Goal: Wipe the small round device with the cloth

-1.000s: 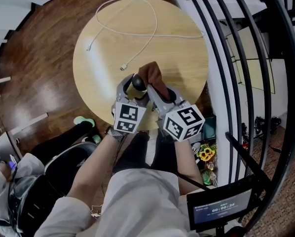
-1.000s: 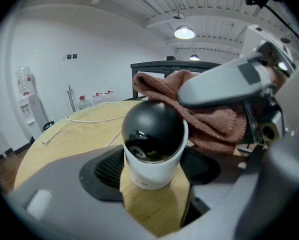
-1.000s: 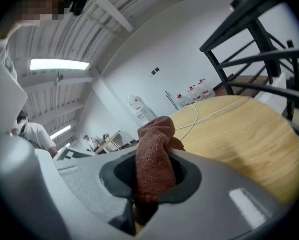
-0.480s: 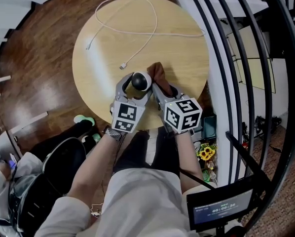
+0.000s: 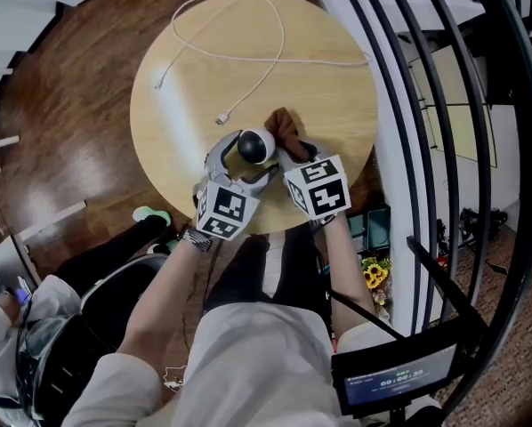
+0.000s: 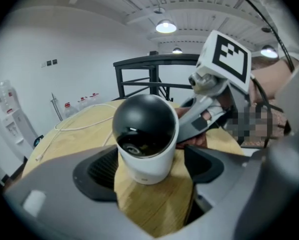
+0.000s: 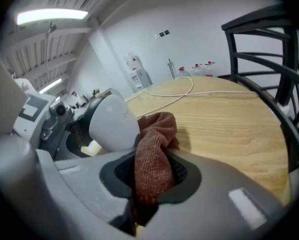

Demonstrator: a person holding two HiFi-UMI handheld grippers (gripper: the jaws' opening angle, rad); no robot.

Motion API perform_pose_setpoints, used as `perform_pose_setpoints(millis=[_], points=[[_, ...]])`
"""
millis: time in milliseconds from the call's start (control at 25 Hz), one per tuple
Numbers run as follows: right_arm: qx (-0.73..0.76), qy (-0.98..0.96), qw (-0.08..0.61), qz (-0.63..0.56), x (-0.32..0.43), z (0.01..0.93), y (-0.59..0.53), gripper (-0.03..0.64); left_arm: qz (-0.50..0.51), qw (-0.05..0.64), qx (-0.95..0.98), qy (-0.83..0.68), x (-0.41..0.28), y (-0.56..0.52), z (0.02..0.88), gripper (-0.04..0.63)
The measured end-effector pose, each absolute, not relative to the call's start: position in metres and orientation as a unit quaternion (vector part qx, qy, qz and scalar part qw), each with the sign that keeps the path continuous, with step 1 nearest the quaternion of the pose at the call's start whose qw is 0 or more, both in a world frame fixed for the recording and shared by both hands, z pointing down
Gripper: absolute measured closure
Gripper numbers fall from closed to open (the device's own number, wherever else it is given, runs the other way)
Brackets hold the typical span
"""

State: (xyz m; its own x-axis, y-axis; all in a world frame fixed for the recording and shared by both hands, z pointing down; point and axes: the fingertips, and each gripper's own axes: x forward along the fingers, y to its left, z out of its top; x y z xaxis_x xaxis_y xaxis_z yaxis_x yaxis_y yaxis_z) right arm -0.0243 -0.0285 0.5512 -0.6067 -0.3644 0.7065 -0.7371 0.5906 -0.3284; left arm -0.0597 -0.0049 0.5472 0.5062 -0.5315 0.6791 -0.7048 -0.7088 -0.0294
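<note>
Pressing the cloth (image 7: 157, 134), clenched in the right gripper (image 7: 152, 176), firmly against the small round device (image 6: 145, 136) suits best. The left gripper (image 6: 149, 171), its jaws just opened, stands loose around the device and should re-clamp.

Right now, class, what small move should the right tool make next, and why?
Probably sweep the cloth, clamped in the right tool, across the white shell of the device. The cloth already seems to touch it. The device stands upright on the table between the jaws of the left tool, which have just been opening and do not grip it.
</note>
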Motion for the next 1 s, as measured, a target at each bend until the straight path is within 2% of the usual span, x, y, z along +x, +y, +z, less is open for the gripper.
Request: perform_pose_setpoints(millis=[80, 160, 240, 440, 640, 680, 800, 1000], points=[[0.322, -0.842, 0.354, 0.249, -0.026, 0.549, -0.03, 0.549, 0.354, 0.117, 0.861, -0.346, -0.061, -0.003, 0.55, 0.166], [0.326, -0.84, 0.375, 0.216, -0.027, 0.545, -0.031, 0.549, 0.376, 0.099, 0.864, -0.32, -0.063, -0.001, 0.554, 0.166], [0.347, -0.837, 0.347, 0.241, -0.022, 0.543, -0.029, 0.549, 0.398, 0.073, 0.869, -0.285, -0.066, -0.001, 0.556, 0.166], [0.392, -0.826, 0.223, 0.339, 0.002, 0.527, -0.021, 0.548, 0.437, 0.003, 0.878, -0.194, -0.075, -0.009, 0.556, 0.166], [0.395, -0.823, 0.122, 0.388, 0.016, 0.502, -0.014, 0.548, 0.405, 0.017, 0.904, -0.137, -0.06, -0.011, 0.551, 0.173], [0.396, -0.824, 0.113, 0.39, 0.018, 0.499, -0.013, 0.548, 0.402, 0.013, 0.905, -0.139, -0.058, -0.011, 0.55, 0.21], [0.401, -0.823, 0.105, 0.387, 0.024, 0.494, -0.013, 0.549, 0.396, 0.019, 0.903, -0.167, -0.058, -0.012, 0.548, 0.213], [0.415, -0.82, 0.098, 0.381, 0.029, 0.486, -0.017, 0.549, 0.367, 0.077, 0.889, -0.263, -0.059, -0.014, 0.546, 0.215]])
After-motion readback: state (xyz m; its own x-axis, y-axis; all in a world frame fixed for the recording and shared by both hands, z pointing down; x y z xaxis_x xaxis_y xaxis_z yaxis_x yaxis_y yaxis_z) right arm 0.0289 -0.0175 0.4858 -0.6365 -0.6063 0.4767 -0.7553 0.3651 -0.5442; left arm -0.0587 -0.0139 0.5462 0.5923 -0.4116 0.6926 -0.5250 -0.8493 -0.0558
